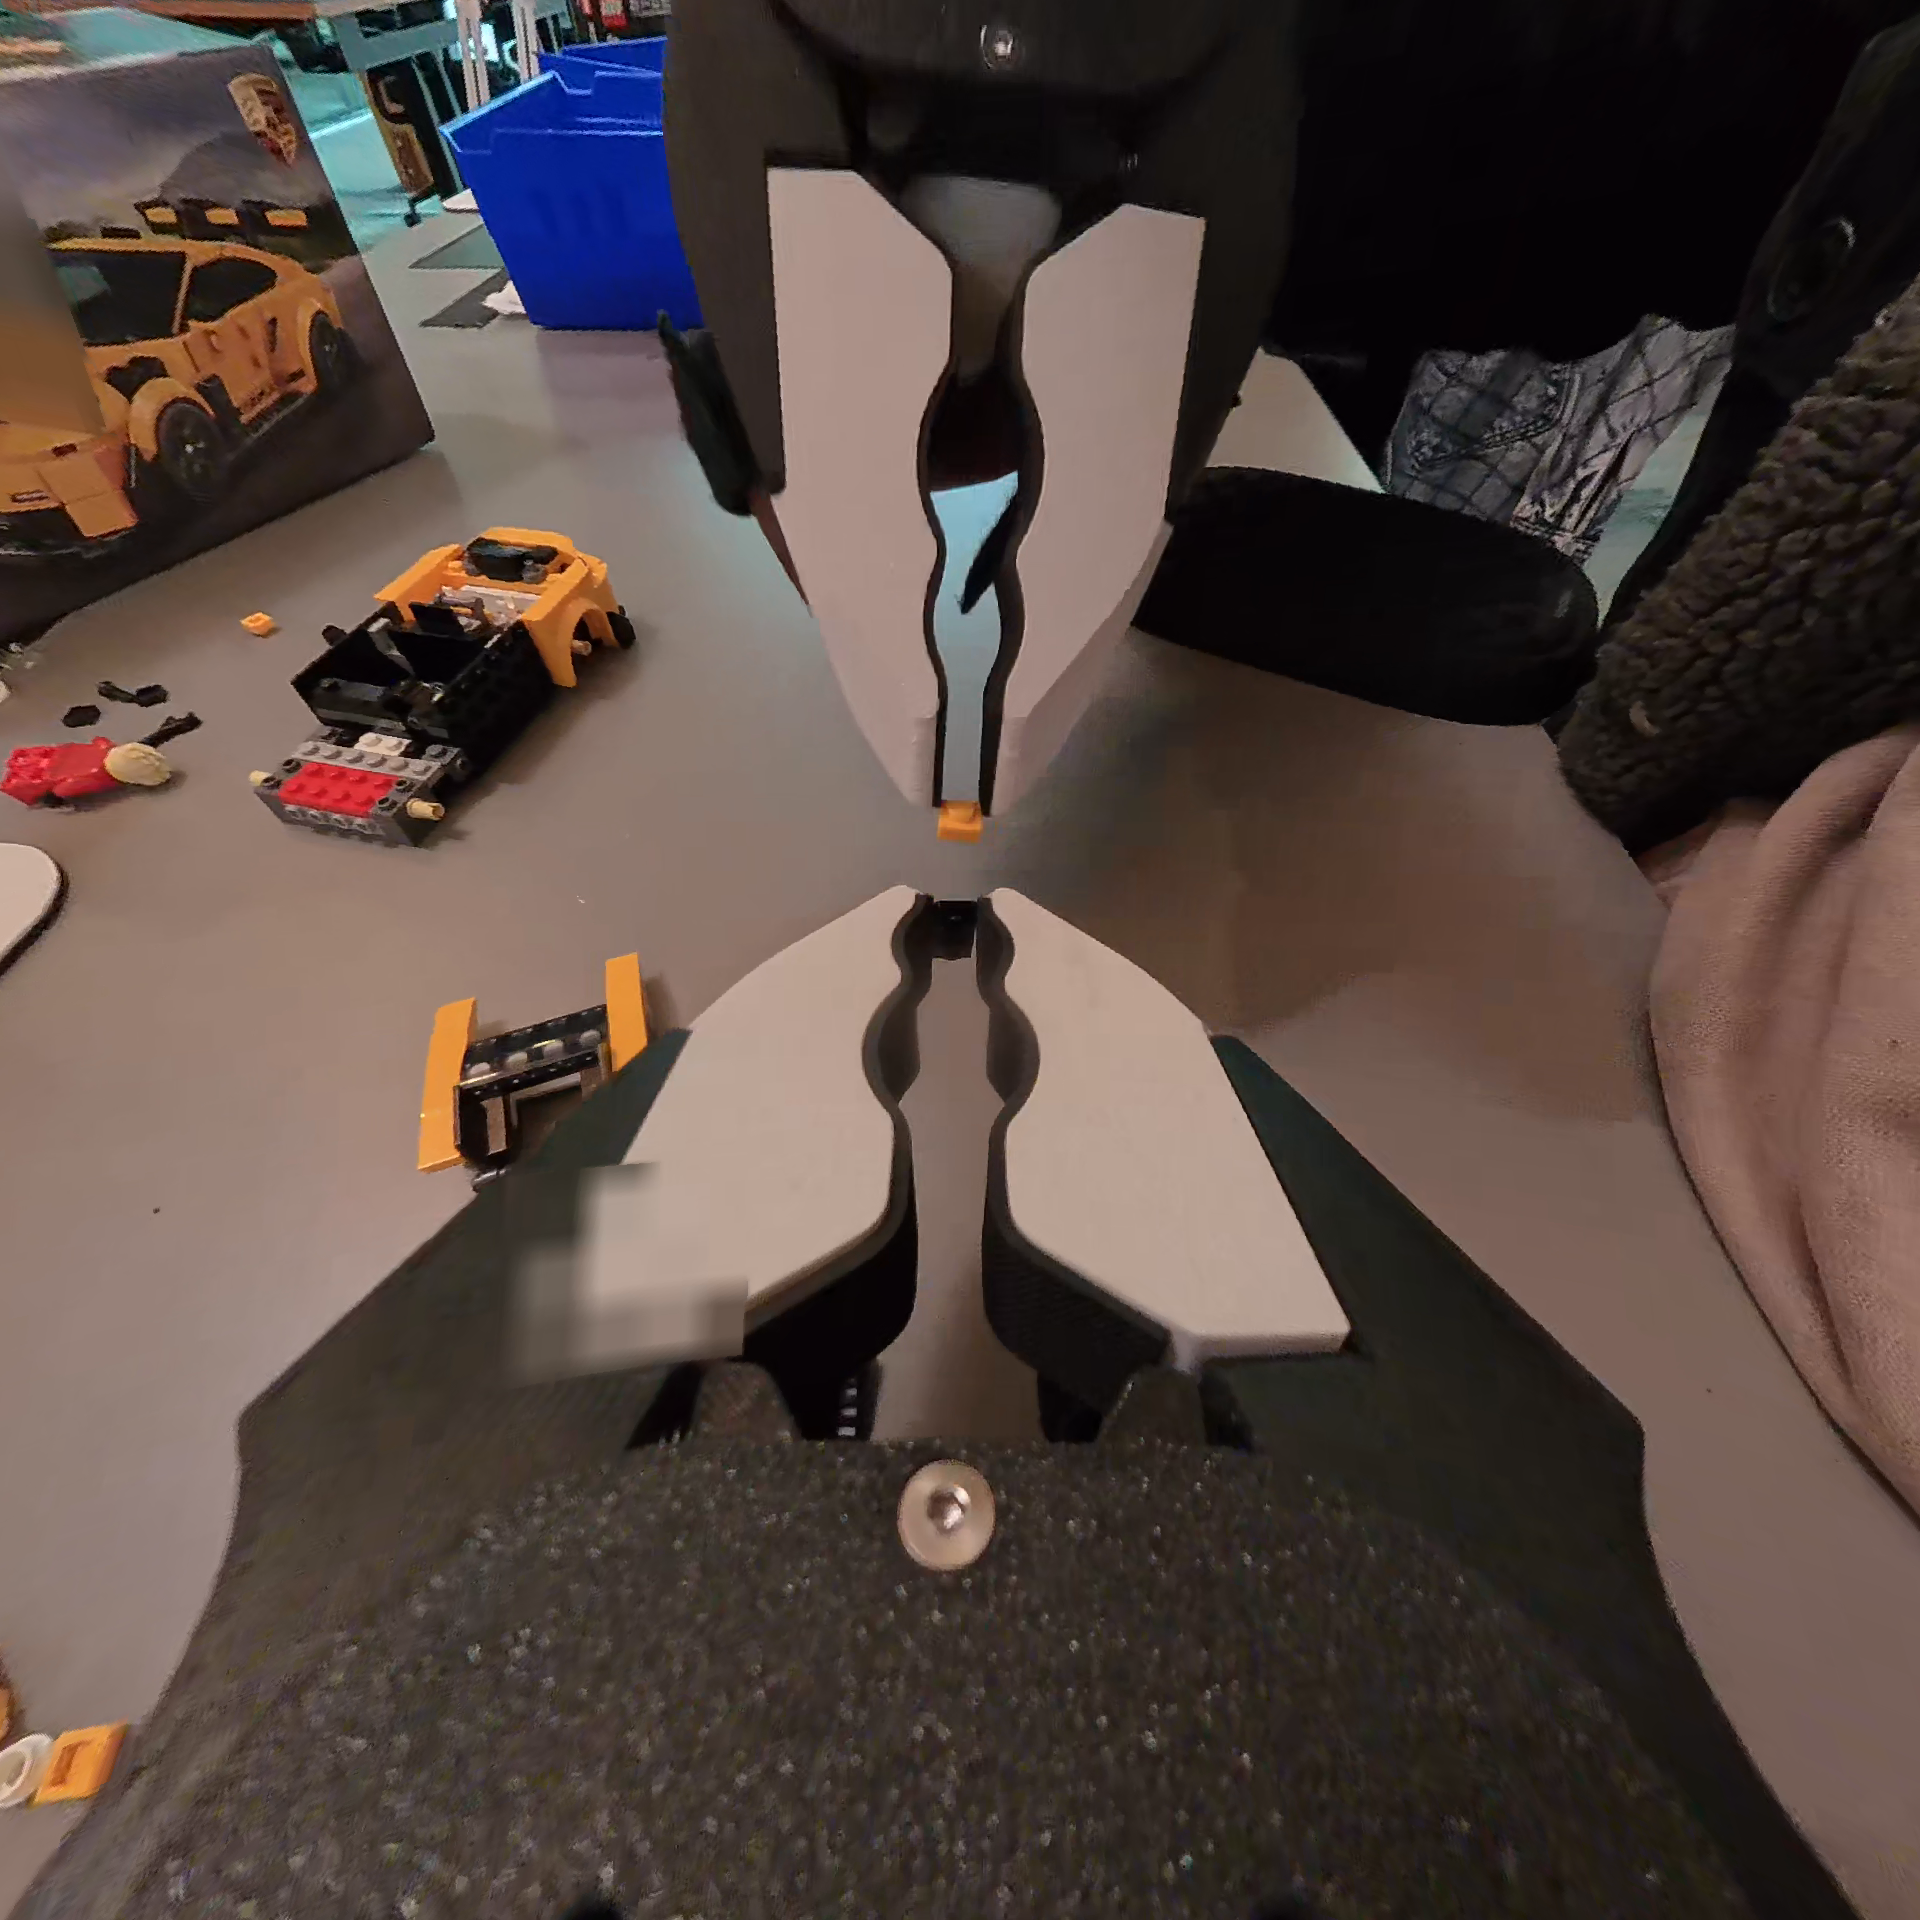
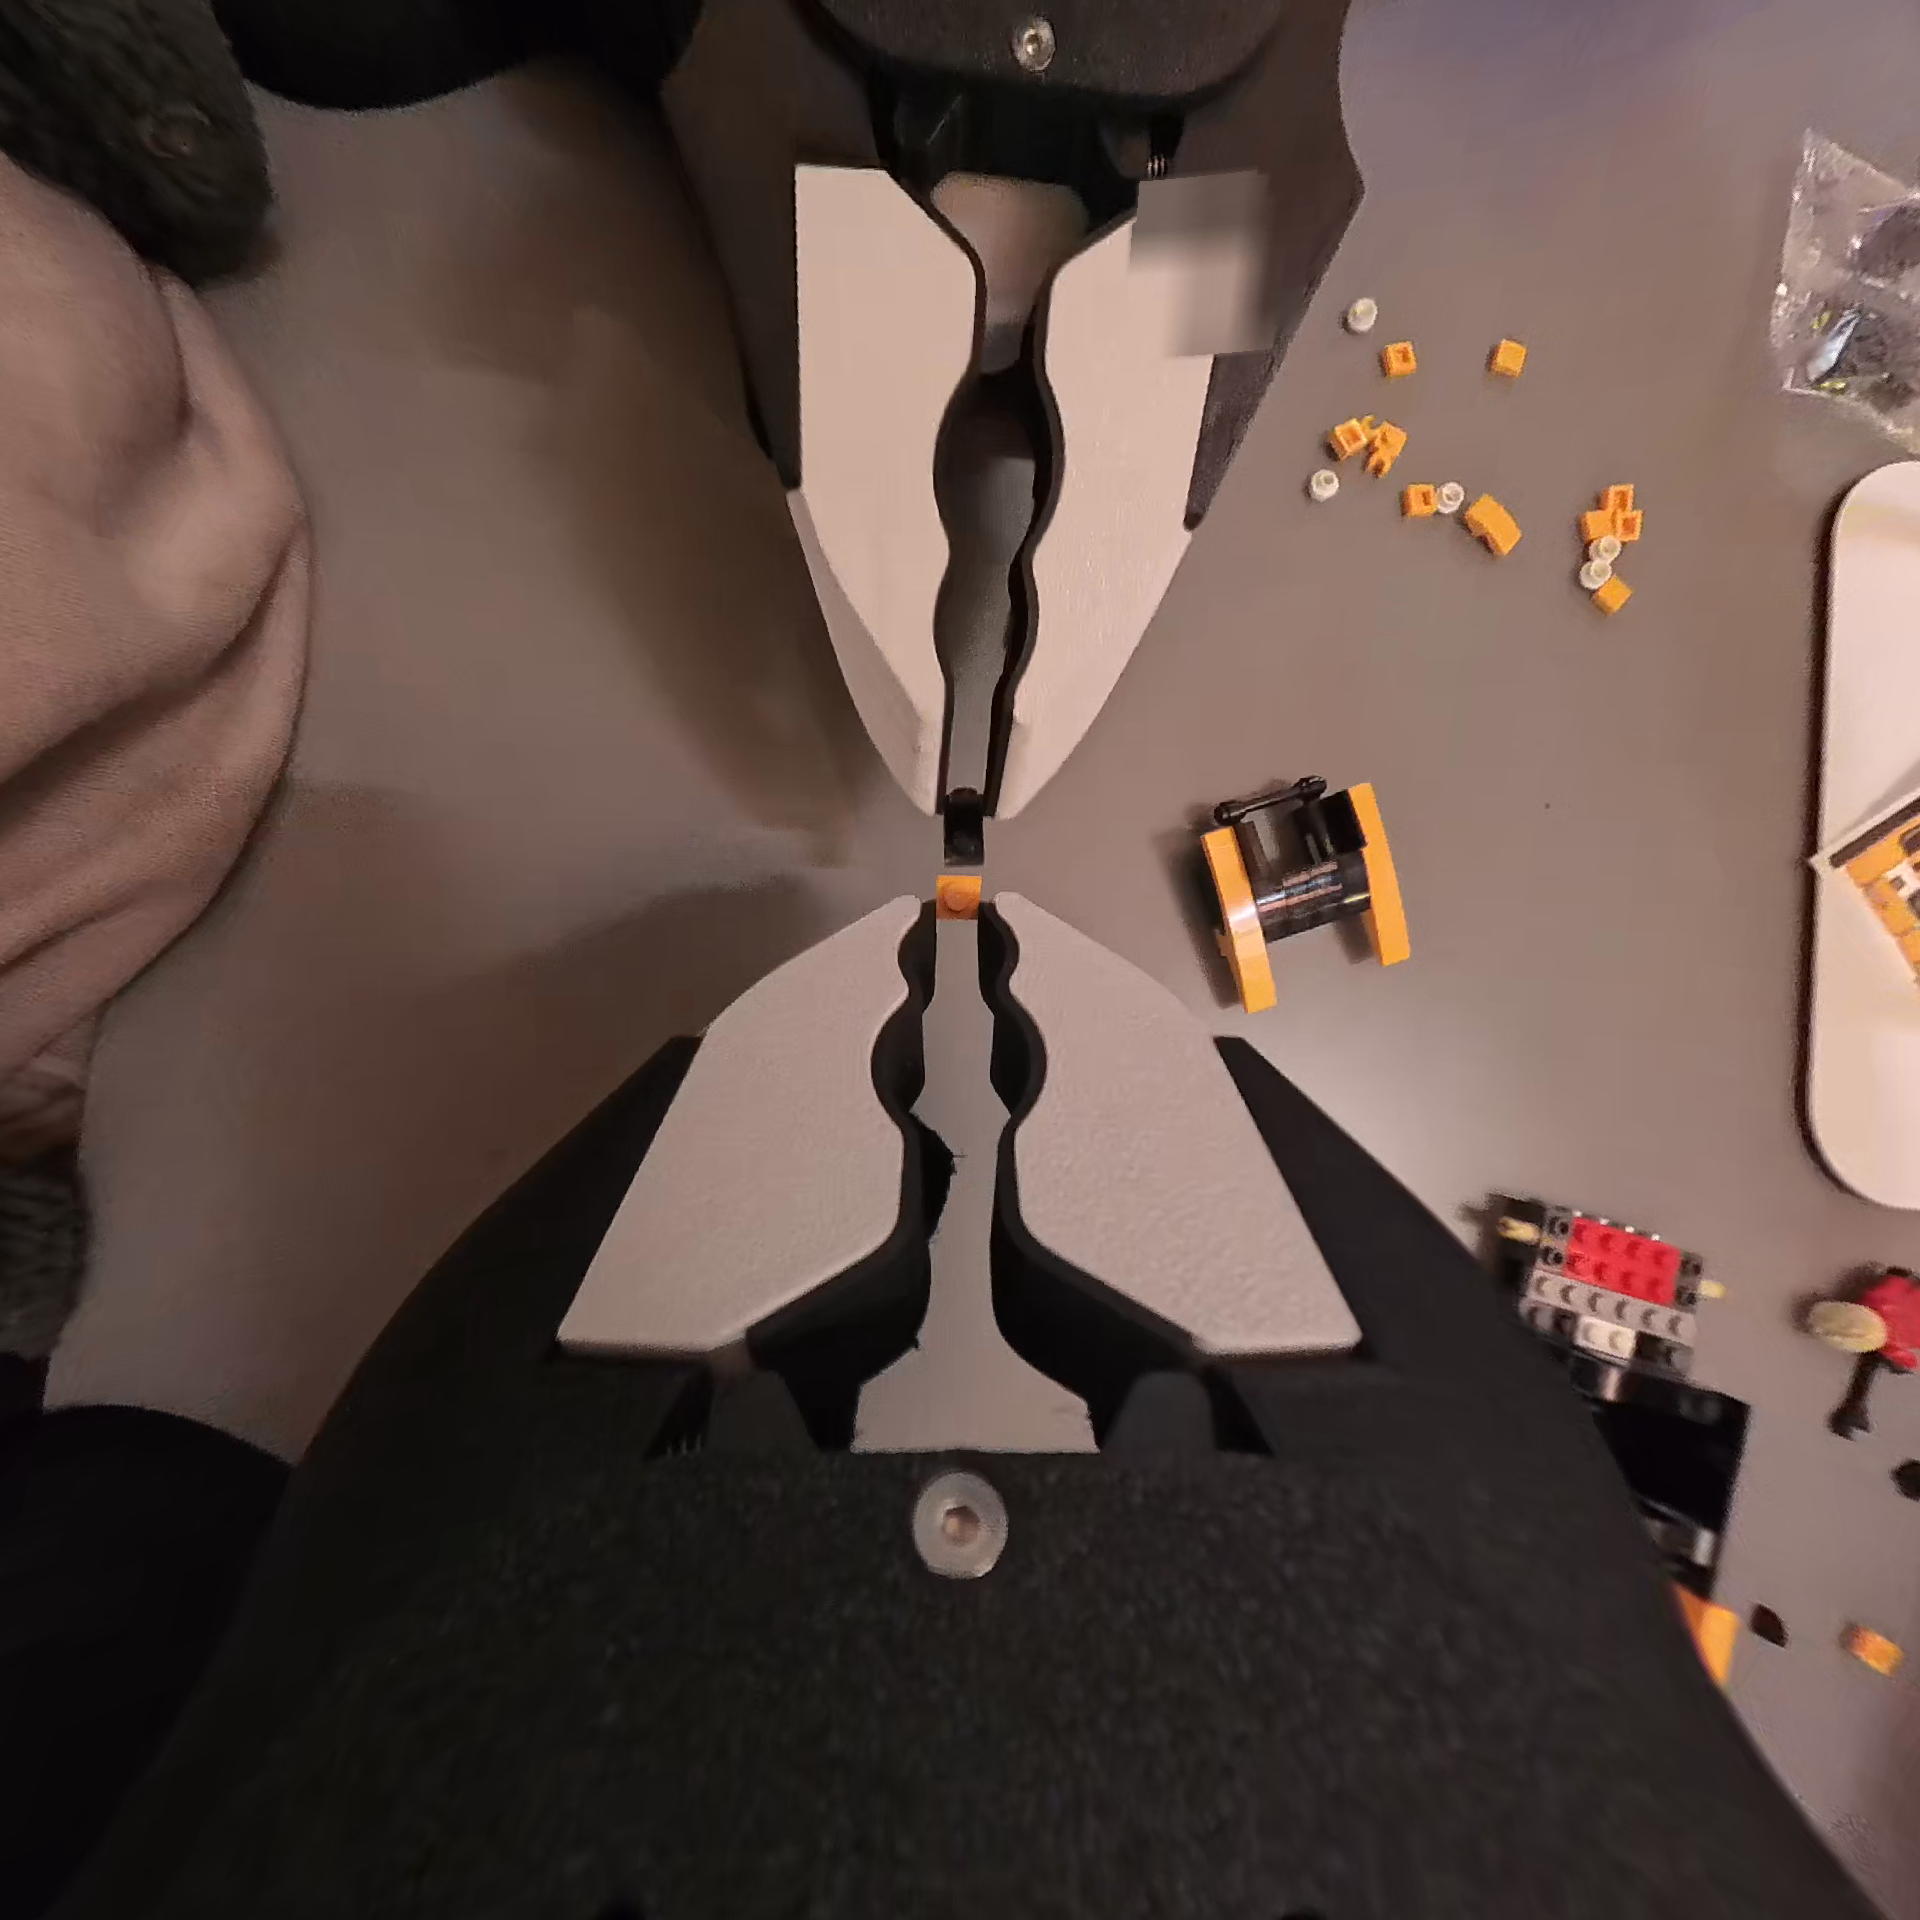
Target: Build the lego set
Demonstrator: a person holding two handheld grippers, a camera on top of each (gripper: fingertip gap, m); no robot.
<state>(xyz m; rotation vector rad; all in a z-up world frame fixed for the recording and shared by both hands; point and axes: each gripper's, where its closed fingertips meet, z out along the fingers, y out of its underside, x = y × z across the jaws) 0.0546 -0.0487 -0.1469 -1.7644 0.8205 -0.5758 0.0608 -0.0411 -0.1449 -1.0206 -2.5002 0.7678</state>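
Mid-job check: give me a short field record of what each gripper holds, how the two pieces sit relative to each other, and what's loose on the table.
left gripper: shut on small black lego piece
right gripper: shut on small orange lego piece
pieces: facing tip to tip, narrow gap, not yet joined
grey table: orange-and-black car subassembly, scattered small orange and clear pieces
also there: partly built yellow-and-black car chassis, minifigure in red
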